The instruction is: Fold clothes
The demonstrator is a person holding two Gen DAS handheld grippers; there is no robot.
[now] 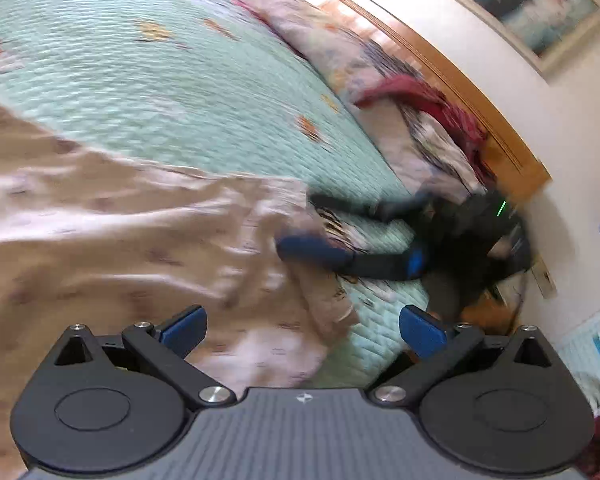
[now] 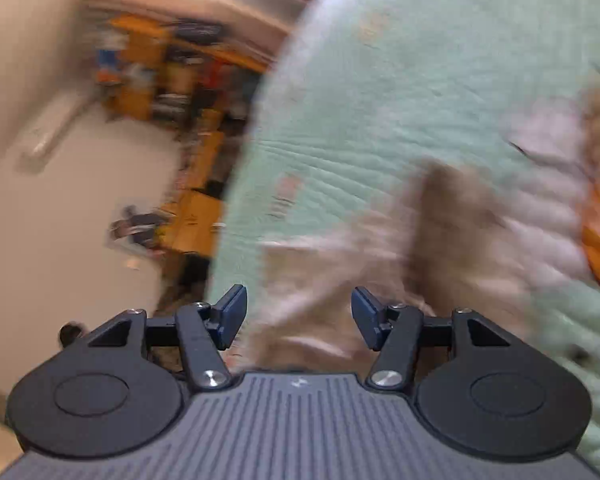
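garment on bed, both grippers released

the beige garment [image 1: 112, 232] is lying rumpled on the green quilt [image 1: 172, 80], its left part cut off. the left gripper [image 1: 302, 326] is hovering spread wide, empty. the right gripper [image 2: 299, 317] is gaping over blurred cloth; in the left view its fingers [image 1: 316, 250] are smeared. the shelves [image 2: 168, 76] are unreadable.

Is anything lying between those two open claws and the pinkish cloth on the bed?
Nothing visible. The left gripper and right gripper, jaws open, sit directly over the pinkish cloth on the green bedspread. Both views are blurred.
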